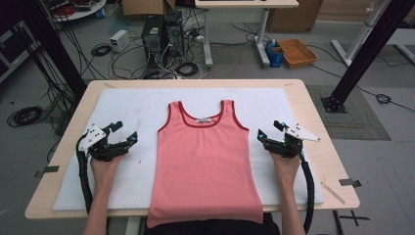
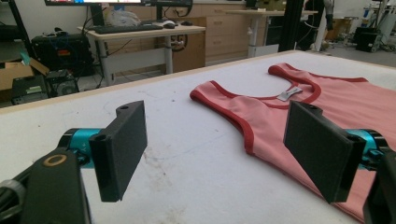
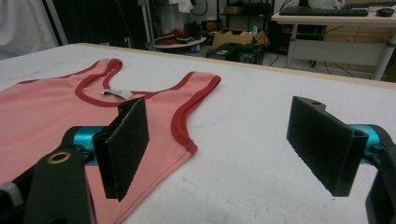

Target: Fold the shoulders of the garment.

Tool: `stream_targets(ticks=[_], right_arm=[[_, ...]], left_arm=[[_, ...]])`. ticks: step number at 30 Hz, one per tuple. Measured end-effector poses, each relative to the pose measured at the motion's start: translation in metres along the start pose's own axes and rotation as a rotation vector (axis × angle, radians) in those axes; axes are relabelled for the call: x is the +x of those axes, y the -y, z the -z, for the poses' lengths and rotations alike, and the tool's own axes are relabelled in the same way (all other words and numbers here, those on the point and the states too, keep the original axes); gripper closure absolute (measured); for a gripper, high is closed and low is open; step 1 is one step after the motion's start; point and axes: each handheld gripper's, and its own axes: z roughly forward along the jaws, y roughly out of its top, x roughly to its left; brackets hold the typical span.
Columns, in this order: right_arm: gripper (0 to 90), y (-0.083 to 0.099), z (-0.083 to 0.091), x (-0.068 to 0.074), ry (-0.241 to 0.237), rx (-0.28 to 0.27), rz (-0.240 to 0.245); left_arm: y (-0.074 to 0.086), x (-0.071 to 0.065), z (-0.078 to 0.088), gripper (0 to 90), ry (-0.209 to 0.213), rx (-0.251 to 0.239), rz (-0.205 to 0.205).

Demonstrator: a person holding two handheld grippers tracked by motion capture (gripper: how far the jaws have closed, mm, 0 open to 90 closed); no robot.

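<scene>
High view: pink tank top (image 1: 203,164) lying flat; left gripper (image 1: 128,138) and right gripper (image 1: 263,137) gaping, empty; best pinching shoulder straps evenly.

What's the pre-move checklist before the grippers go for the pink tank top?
1. Tank top lies flat and face up on the white mat, straps away from the person: ok.
2. Hem hangs over the table's near edge: not ok if a full flat spread is wanted.
3. Left gripper jaws wide open, nothing between them: ok.
4. Right gripper jaws wide open, nothing between them: ok.
5. Both grippers stand beside the garment, one per side, apart from the cloth: ok.
6. Creases or folds under the fabric: cannot tell.
</scene>
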Motion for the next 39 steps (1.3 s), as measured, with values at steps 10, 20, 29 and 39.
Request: stream_targets(ticks=[10,20,29,39], right_arm=[[20.8,0.0000,-0.0002,-0.0004,0.006,0.001,-0.001],[20.8,-0.0002,-0.0004,0.0016,0.036,0.008,0.000],[20.8,-0.0001,-0.0008,0.0017,0.037,0.010,-0.003],[20.8,-0.0003,-0.0009,0.0018,0.046,0.014,-0.005]], left_arm=[[0.0000,-0.0005,-0.0004,21.7,-0.003,0.004,-0.002],[-0.0003,-0.0013,-0.0011,21.7,-0.012,0.007,-0.006],[-0.0004,-0.0022,-0.0015,21.7,-0.014,0.012,-0.014],[-0.0007,-0.0036,-0.0021,21.7,-0.020,0.021,-0.029]])
